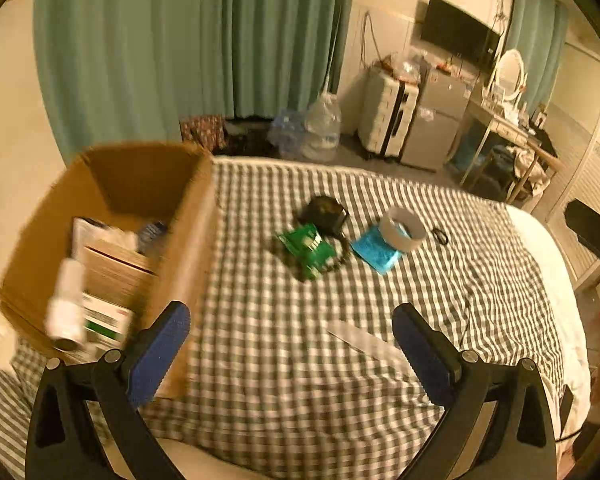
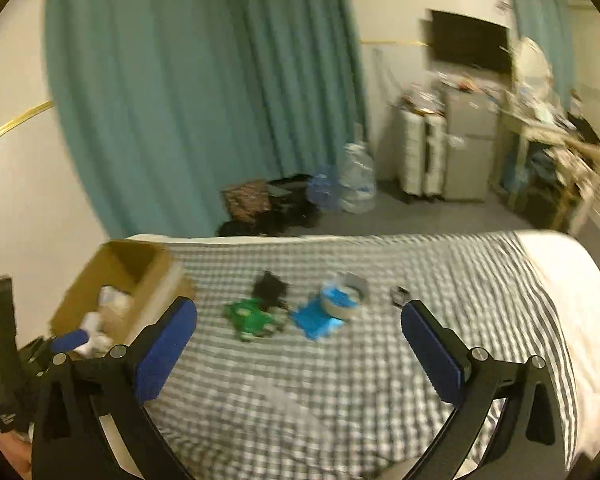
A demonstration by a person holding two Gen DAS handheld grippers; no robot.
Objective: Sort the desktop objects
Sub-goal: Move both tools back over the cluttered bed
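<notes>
Ahead of both tools lies a bed (image 1: 300,360) with a soft checked cover. Left of the left tool (image 1: 291,334) stands a brown cardboard box (image 1: 188,240) holding small boxes; its labels are too blurry to read. Further ahead sit a green pack (image 1: 308,250), blue pack (image 1: 374,250) and tape roll (image 1: 404,228). Both the left tool and the right tool (image 2: 299,326) are wide open, holding nothing.
</notes>
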